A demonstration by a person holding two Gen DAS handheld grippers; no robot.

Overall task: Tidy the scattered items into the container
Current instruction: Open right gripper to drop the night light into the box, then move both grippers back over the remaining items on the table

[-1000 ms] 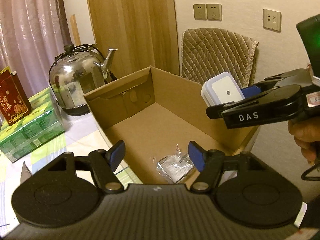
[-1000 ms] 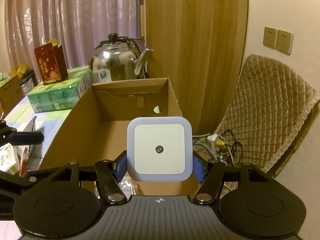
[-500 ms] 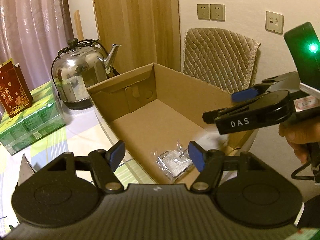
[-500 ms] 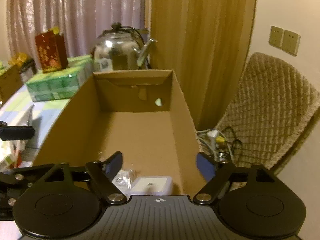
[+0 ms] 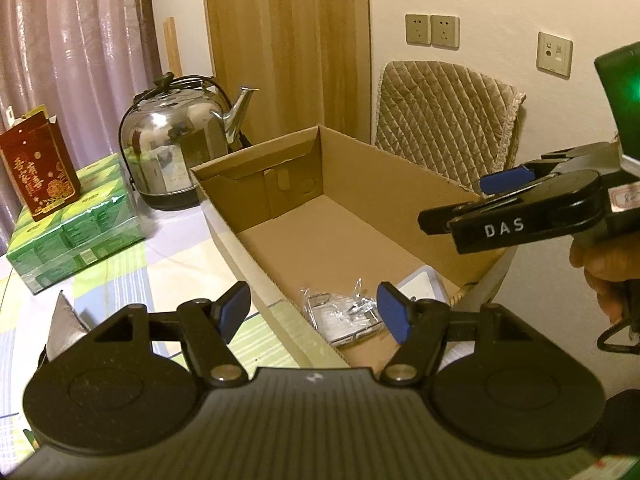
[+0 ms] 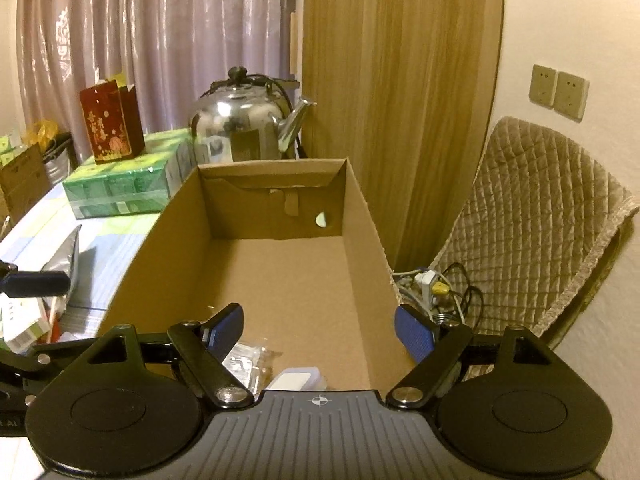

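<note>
- Right wrist view: the right hand-held gripper hangs over the near end of the cardboard box, blue pads spread wide with nothing between them, having just opened.
- Below it, the white square night light lies on the box floor, just beside a clear plastic packet.
- Left wrist view: the left hand-held gripper hovers at the box's near edge, fingers apart and empty.
- On the worktop beyond stands a steel kettle.
</note>
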